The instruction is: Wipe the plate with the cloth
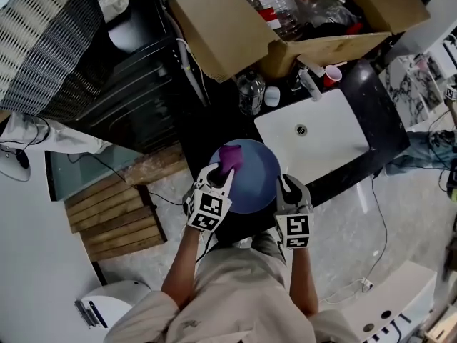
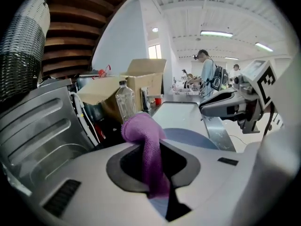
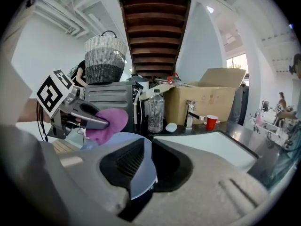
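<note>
A round blue plate (image 1: 251,177) is held in front of the person, over the dark counter's near edge beside the white sink (image 1: 314,138). My right gripper (image 1: 284,186) is shut on the plate's right rim; in the right gripper view the plate (image 3: 140,171) stands edge-on between the jaws. My left gripper (image 1: 223,170) is shut on a purple cloth (image 1: 230,158), which rests against the plate's upper left part. The left gripper view shows the cloth (image 2: 149,147) bunched between the jaws with the plate (image 2: 195,138) beyond it. The right gripper view shows the cloth (image 3: 108,124) against the plate's far side.
An open cardboard box (image 1: 285,20) with plastic bottles stands behind the sink. A clear bottle (image 1: 250,91), a tap (image 1: 308,83) and a red cup (image 1: 333,73) stand at the sink's back edge. A woven basket (image 1: 43,45) sits at upper left, wooden boards (image 1: 114,213) on the floor.
</note>
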A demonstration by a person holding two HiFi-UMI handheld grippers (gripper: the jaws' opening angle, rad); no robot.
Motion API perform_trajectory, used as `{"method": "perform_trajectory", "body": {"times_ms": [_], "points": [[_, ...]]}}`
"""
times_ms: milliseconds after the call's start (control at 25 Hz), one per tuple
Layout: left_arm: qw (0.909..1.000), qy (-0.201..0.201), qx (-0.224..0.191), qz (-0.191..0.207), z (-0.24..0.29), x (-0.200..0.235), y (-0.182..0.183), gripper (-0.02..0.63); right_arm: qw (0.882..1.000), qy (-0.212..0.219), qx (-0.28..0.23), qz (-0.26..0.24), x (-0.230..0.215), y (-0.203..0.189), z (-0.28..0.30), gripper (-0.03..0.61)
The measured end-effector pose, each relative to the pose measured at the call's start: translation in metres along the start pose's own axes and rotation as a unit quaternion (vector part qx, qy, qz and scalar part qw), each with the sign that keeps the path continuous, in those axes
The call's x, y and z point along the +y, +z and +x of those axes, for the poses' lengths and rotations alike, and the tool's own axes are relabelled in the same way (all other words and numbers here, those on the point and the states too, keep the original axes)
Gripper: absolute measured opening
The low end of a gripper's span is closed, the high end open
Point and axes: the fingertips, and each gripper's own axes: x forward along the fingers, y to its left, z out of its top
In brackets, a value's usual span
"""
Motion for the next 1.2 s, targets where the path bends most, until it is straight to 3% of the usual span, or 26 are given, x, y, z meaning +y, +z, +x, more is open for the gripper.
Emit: {"method": "perform_trajectory", "body": {"times_ms": [200,440,800,1200], "points": [[0.9986,-0.011,-0.052,0.004,-0.022,-0.005,0.011,0.061,1.000,-0.010,-0.023,-0.009,0.020,0.021,-0.014,0.052],[0.9957,-0.031,-0.087,0.004,-0.047,-0.012,0.013,0.061,0.999,-0.033,-0.031,-0.013,0.041,0.031,-0.028,0.052],[0.9908,-0.057,-0.122,0.009,-0.078,-0.018,0.009,0.061,0.997,-0.062,-0.046,-0.015,0.071,0.039,-0.047,0.052],[0.9886,-0.059,-0.138,0.010,-0.101,-0.014,0.008,0.061,0.996,-0.073,-0.054,-0.015,0.092,0.050,-0.061,0.052]]}}
